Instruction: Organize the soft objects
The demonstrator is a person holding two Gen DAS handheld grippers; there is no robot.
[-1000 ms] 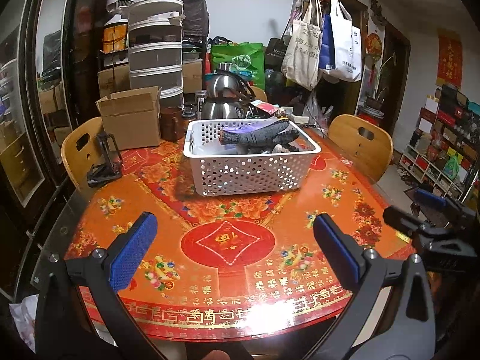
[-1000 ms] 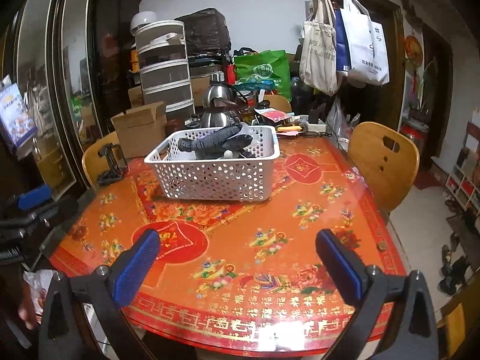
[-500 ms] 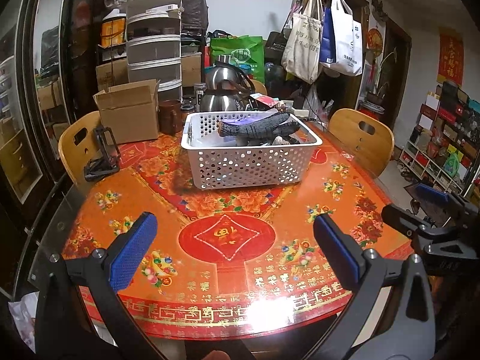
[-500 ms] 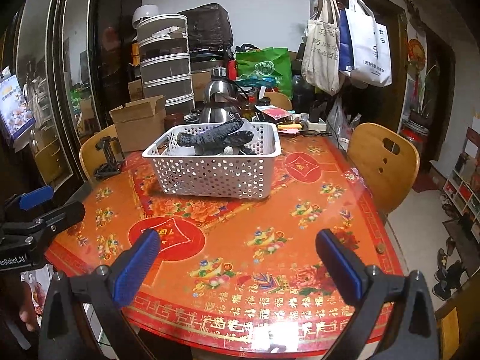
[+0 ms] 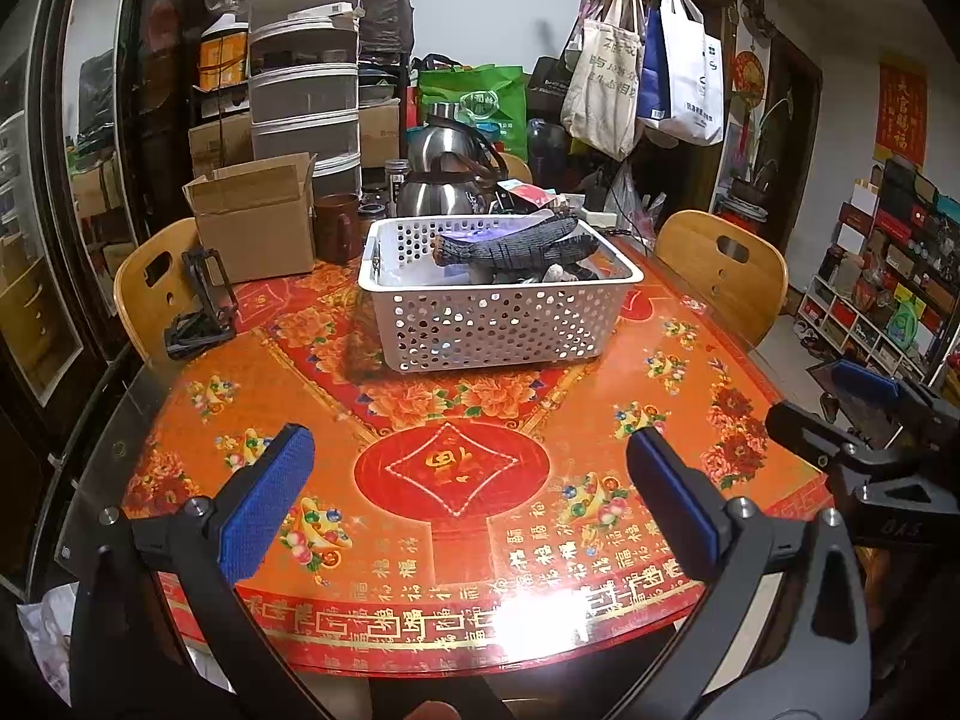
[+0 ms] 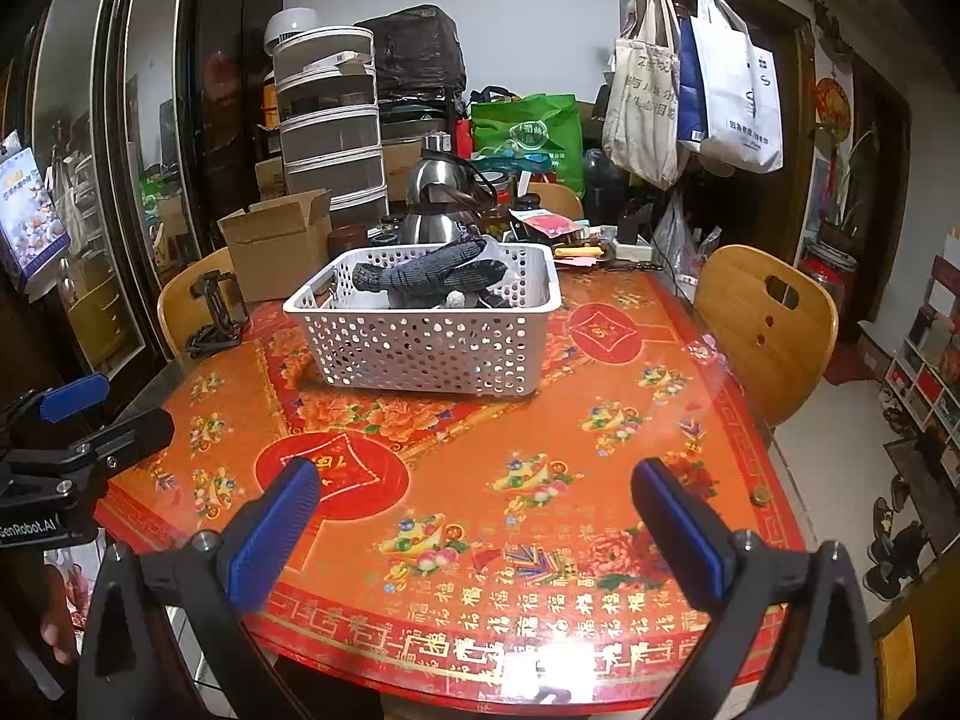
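A white perforated basket [image 5: 498,324] stands on the far half of the round red-and-orange table [image 5: 456,468]. Dark grey knitted soft items [image 5: 510,246] lie heaped inside it, sticking above the rim; the basket also shows in the right wrist view [image 6: 432,342] with the same grey items [image 6: 426,276]. My left gripper [image 5: 468,498] is open and empty above the table's near edge. My right gripper [image 6: 474,516] is open and empty, also at the near edge, right of the left one. Each gripper shows in the other's view, the right [image 5: 864,420] and the left [image 6: 72,426].
A cardboard box [image 5: 258,222], a brown mug [image 5: 336,228], steel kettles [image 5: 444,180] and clutter stand behind the basket. A black phone stand [image 5: 204,306] sits at the table's left. Wooden chairs [image 5: 720,270] ring the table. Bags hang on a coat rack [image 5: 636,66].
Both grippers have drawn back and risen slightly, so the basket looks a little farther off. Both stay open and empty. Nothing on the table has moved.
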